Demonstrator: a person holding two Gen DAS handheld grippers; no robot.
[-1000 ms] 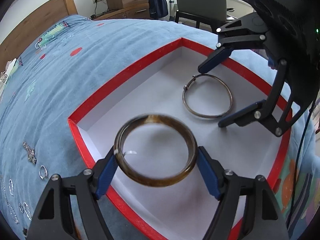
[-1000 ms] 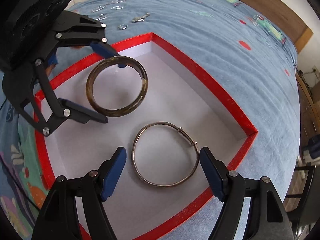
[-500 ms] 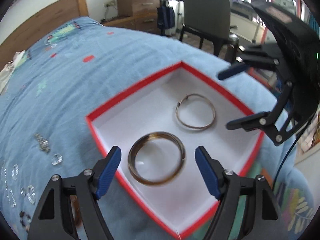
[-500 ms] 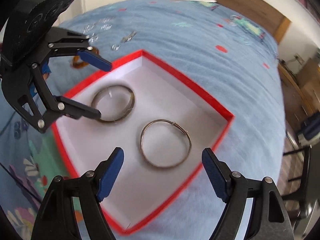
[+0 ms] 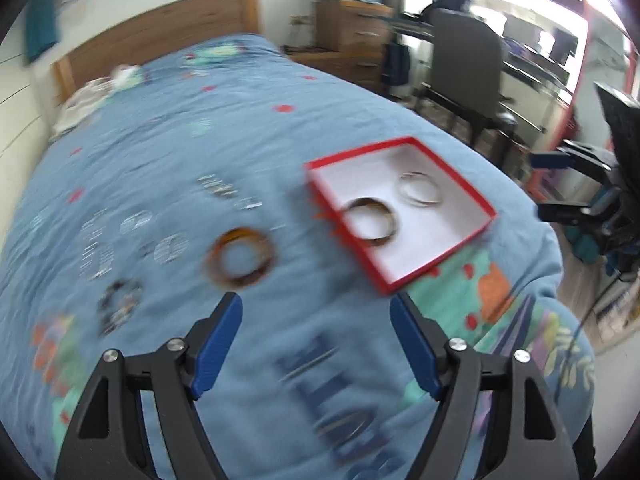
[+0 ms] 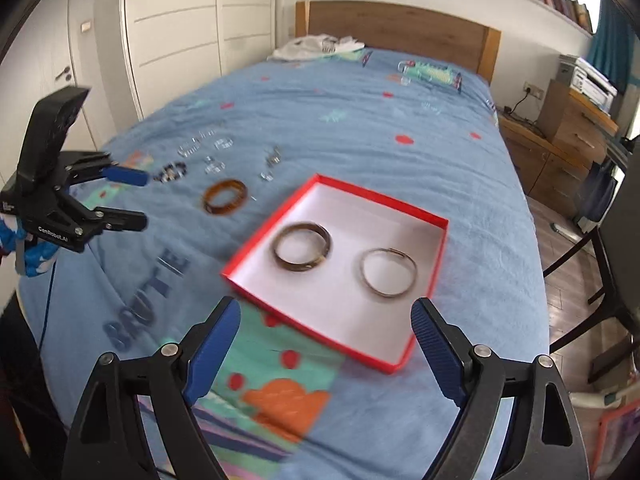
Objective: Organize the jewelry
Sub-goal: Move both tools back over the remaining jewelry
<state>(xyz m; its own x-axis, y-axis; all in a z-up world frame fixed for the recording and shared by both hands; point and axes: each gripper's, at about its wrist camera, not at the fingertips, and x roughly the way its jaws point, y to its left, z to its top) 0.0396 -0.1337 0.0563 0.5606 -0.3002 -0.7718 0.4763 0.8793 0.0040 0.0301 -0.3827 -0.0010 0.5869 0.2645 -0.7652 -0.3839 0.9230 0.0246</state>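
A red-rimmed white box [image 6: 439, 256] [image 5: 476, 196] lies on the blue bedspread. Inside it rest a dark brown bangle [image 6: 302, 247] [image 5: 372, 222] and a thin silver bangle [image 6: 388, 273] [image 5: 420, 194]. An amber bangle [image 6: 225, 196] [image 5: 241, 258] lies on the cover left of the box, with several small silver and beaded pieces [image 6: 200, 148] [image 5: 136, 222] beyond it. My left gripper [image 5: 316, 344] [image 6: 126, 196] hangs open and empty above the bedspread, left of the box. My right gripper [image 6: 326, 344] [image 5: 554, 186] is high over the box's near edge, jaws opening, nothing between them.
A wooden headboard [image 6: 396, 28] and white clothing [image 6: 316, 46] are at the far end of the bed. White wardrobe doors [image 6: 176, 32] stand to the left. A wooden dresser [image 6: 576, 132] and a dark chair [image 5: 464, 64] stand beside the bed.
The left gripper let go of the brown bangle, which now lies in the box. Both grippers rose and drew back from the box; the left swung towards the loose jewelry.
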